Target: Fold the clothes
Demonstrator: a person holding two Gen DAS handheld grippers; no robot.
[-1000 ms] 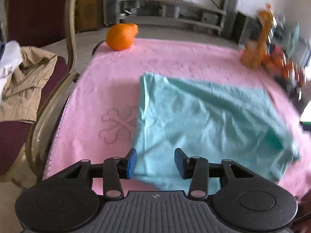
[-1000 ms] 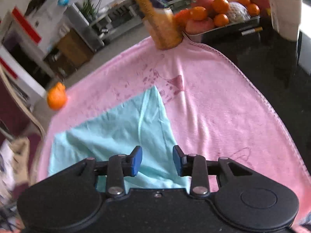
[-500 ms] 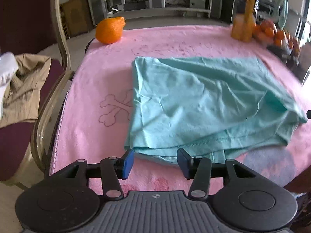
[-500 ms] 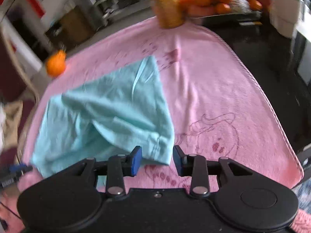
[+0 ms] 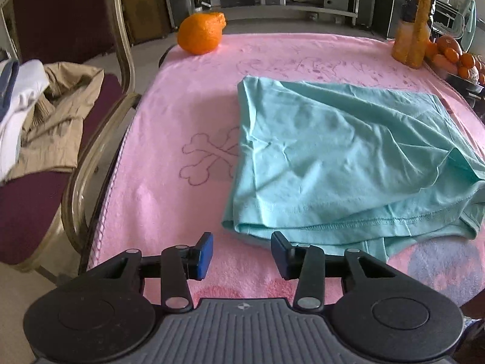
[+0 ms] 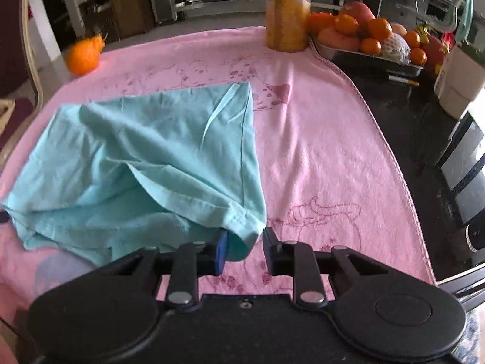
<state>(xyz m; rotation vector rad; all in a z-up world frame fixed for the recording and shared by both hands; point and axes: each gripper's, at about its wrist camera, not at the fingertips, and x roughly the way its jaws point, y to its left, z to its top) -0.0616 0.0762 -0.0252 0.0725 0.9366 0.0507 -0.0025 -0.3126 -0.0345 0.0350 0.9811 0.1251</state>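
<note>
A teal garment (image 5: pixel 333 151) lies folded and rumpled on a pink towel (image 5: pixel 188 97) that covers the table. In the left wrist view its near-left corner sits just past my left gripper (image 5: pixel 241 254). That gripper's jaws are closing with only pink towel between the blue pads. In the right wrist view the teal garment (image 6: pixel 145 151) spreads to the left. Its near-right hemmed corner hangs between the fingers of my right gripper (image 6: pixel 244 250). Those jaws are closing too: the cloth lies against the left pad (image 6: pixel 221 251), and the right one stands apart from it.
An orange fruit (image 5: pixel 200 33) sits at the towel's far-left corner and a tall orange bottle (image 5: pixel 413 24) at the far right. A metal tray (image 6: pixel 333 51) of fruit and a white container (image 6: pixel 459 82) stand on the black tabletop (image 6: pixel 403 121). A chair (image 5: pixel 36 121) holding clothes is at the left.
Both grippers drew back toward the near edge; the garment's hem, which lay under the left gripper, now lies just past it. The right jaws narrowed around the garment's corner.
</note>
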